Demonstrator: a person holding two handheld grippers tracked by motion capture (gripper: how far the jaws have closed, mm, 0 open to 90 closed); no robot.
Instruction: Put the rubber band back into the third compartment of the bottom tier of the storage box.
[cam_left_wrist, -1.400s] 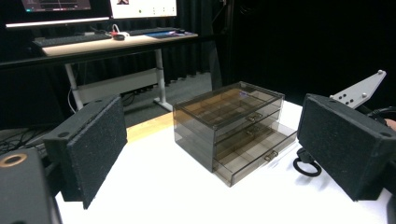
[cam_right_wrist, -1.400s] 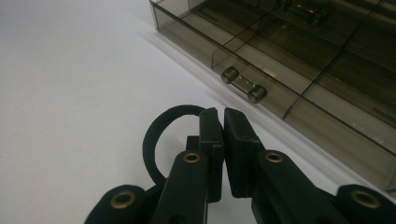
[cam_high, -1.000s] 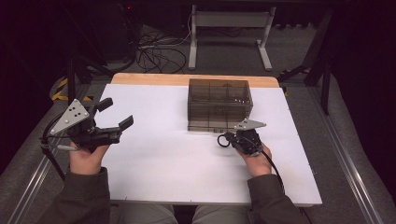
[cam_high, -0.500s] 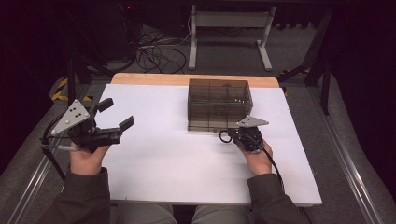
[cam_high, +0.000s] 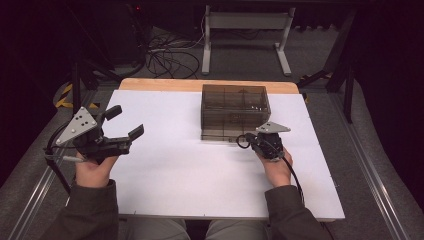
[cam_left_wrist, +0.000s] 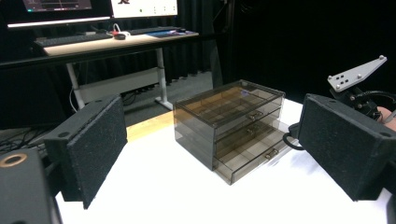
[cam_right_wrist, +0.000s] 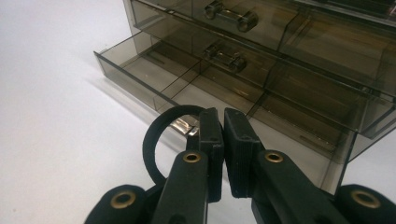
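Note:
A smoky see-through drawer box (cam_high: 235, 107) stands at the table's far middle. Its bottom drawer (cam_right_wrist: 154, 70) is pulled partway out, showing bare compartments. My right gripper (cam_high: 248, 141) is at the box's front, its jaws shut on the bottom drawer's small metal handle (cam_right_wrist: 180, 127), which peeks out beside them. The two drawers above it are closed. My left gripper (cam_high: 125, 121) is held above the table's left side, well apart from the box, and its wide-set pads (cam_left_wrist: 93, 144) have nothing between them.
The white table top (cam_high: 190, 175) has a wooden strip (cam_high: 200, 85) along its far edge. Beyond it are cables on the floor (cam_high: 165, 57) and a desk frame (cam_high: 245, 30). Metal rails run along both table sides.
My right gripper has edged slightly toward the box, still shut at the bottom drawer's front. The left gripper has stayed where it was.

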